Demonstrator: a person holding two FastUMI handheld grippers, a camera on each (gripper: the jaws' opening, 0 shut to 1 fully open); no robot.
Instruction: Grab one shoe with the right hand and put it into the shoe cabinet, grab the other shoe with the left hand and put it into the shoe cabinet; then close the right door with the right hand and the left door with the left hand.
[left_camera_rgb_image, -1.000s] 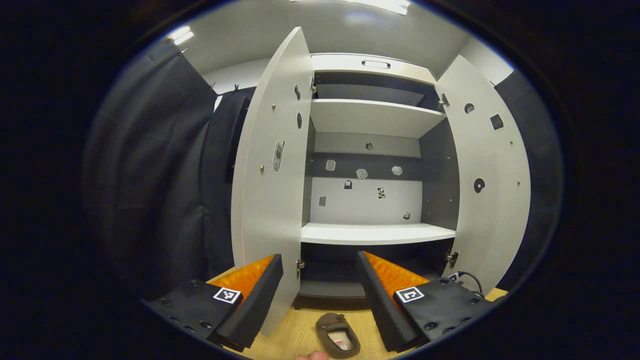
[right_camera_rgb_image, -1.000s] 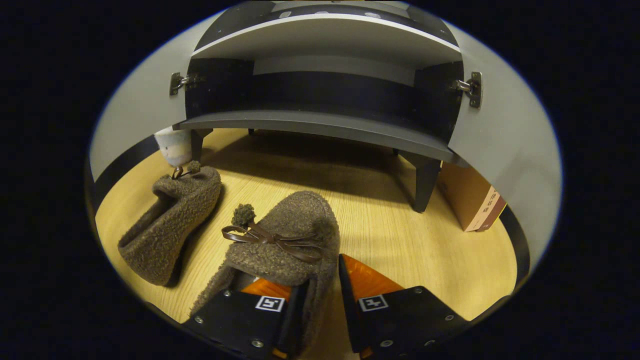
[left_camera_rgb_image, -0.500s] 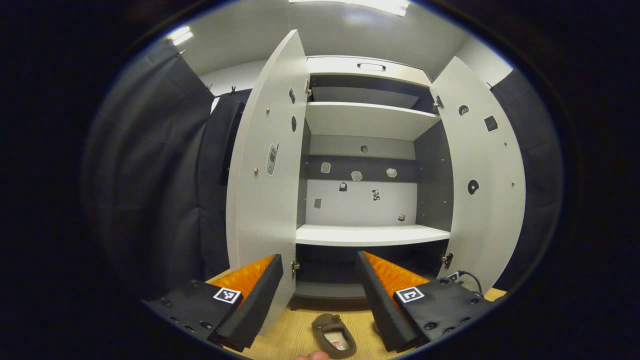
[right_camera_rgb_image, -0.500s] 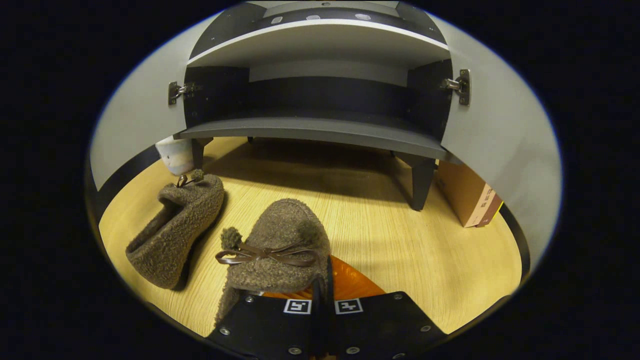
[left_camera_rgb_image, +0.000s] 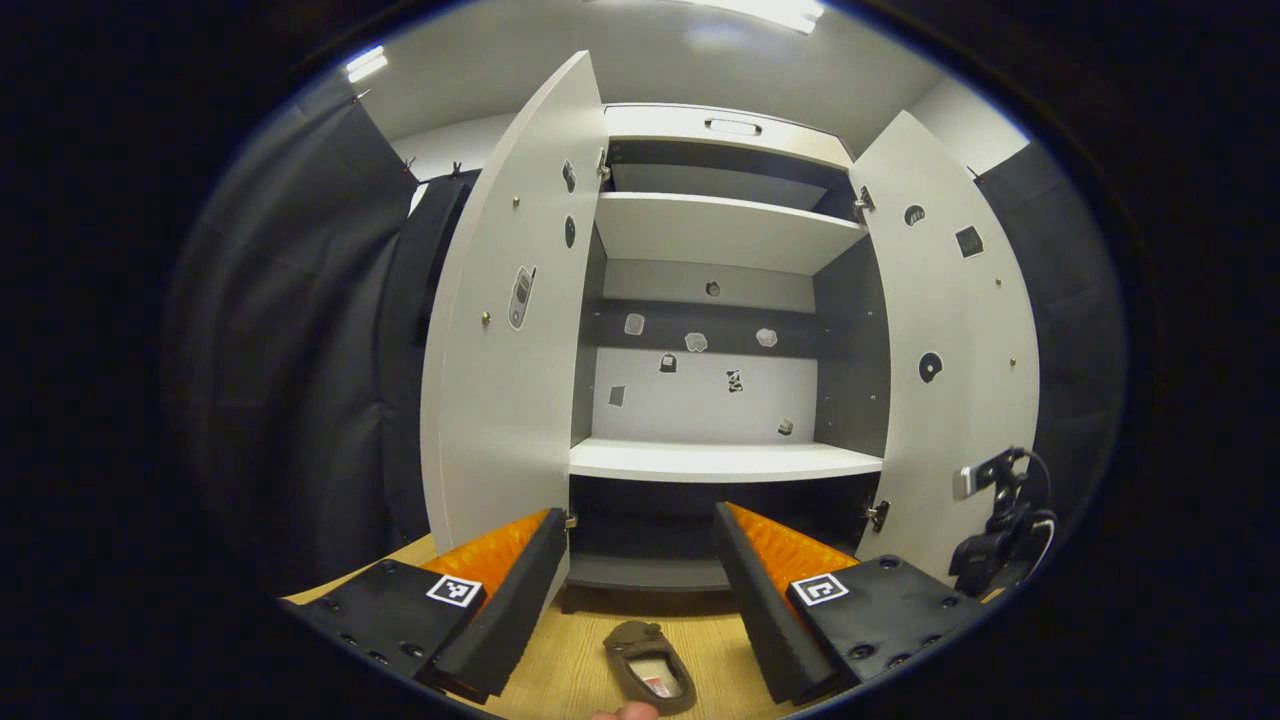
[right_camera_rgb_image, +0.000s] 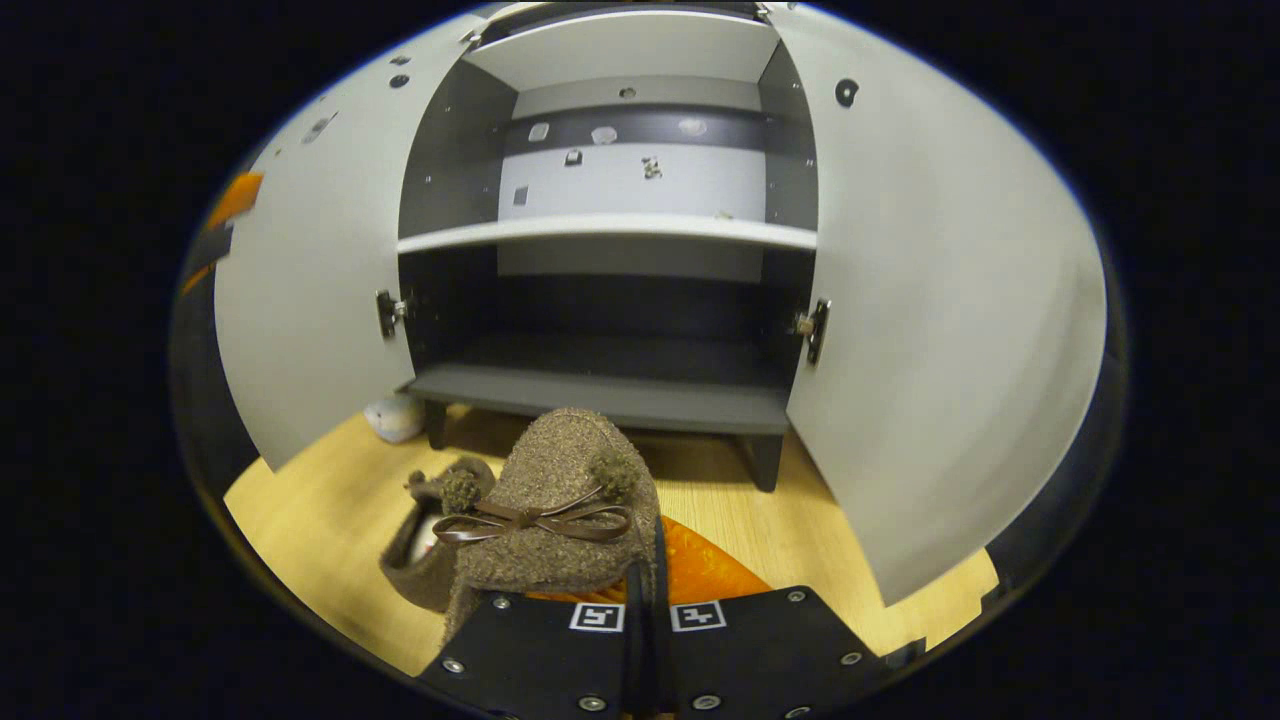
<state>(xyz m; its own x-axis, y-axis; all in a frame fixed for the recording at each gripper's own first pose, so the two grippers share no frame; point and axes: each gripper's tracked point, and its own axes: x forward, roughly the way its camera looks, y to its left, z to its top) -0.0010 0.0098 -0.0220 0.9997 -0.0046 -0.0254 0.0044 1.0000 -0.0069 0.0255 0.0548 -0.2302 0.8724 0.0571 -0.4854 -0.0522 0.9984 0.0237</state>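
We've got our right gripper (right_camera_rgb_image: 645, 590) pinching shoe one (right_camera_rgb_image: 560, 500) bottom centre, facing the cabinet (right_camera_rgb_image: 600, 395); shoe two (left_camera_rgb_image: 650, 675) on floor, left gripper (left_camera_rgb_image: 640, 570) spread; both stowings, both doors left

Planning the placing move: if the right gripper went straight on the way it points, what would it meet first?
Probably nothing before the cabinet: the right gripper, shut on the fuzzy brown shoe, points at the white cabinet's dark bottom shelf between the open doors. Depth is hard to judge.
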